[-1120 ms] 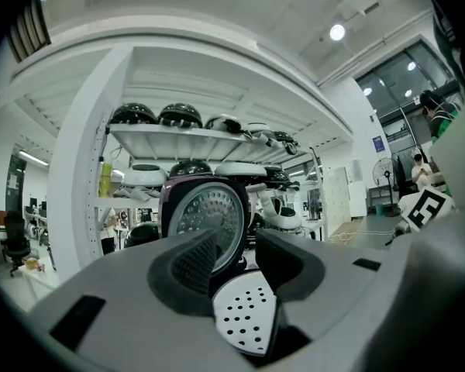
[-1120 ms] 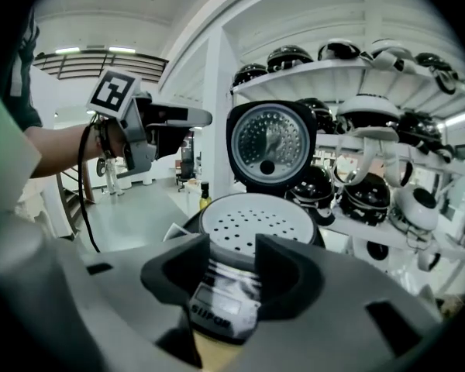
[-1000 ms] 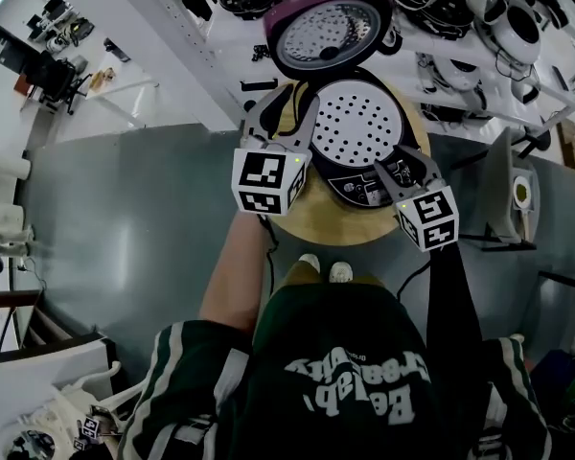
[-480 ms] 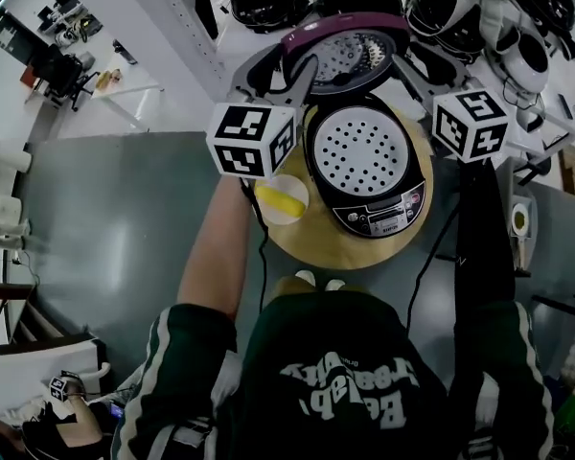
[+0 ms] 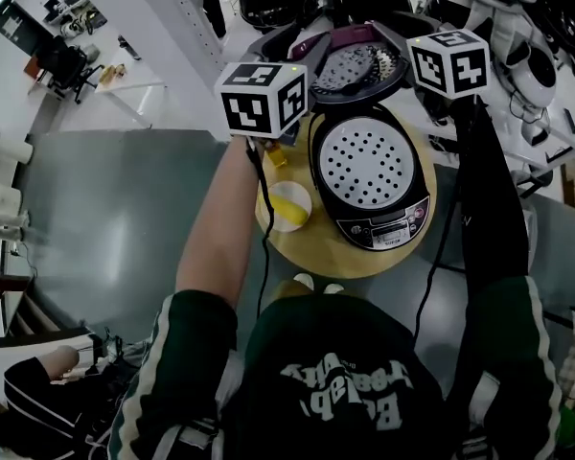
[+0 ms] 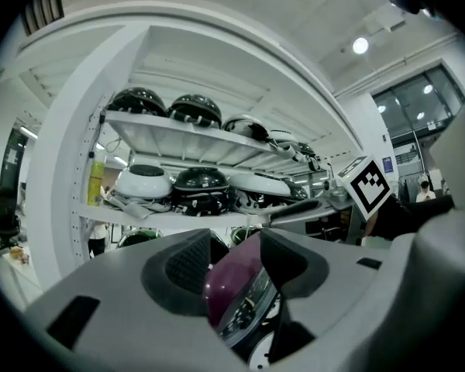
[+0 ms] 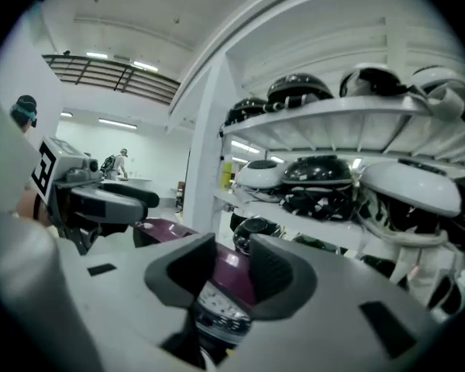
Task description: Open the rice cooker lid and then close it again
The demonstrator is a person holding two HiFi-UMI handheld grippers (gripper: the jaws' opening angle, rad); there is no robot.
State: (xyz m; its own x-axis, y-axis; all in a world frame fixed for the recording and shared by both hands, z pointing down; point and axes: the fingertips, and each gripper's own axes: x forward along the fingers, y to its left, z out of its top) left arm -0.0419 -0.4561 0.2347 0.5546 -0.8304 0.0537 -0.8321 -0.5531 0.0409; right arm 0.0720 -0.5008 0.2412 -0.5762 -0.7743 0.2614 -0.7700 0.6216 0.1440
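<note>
I hold both arms stretched forward and raised, the grippers side by side. My left gripper has just been opening. Its jaws stand spread, with the purple edge of the lid in the gap just ahead. My right gripper has just been closing, but its jaws are apart around the same edge, and I cannot tell whether the pads touch it. The lid stands tipped up, its holed metal underside showing. The cooker body sits open below both grippers.
</note>
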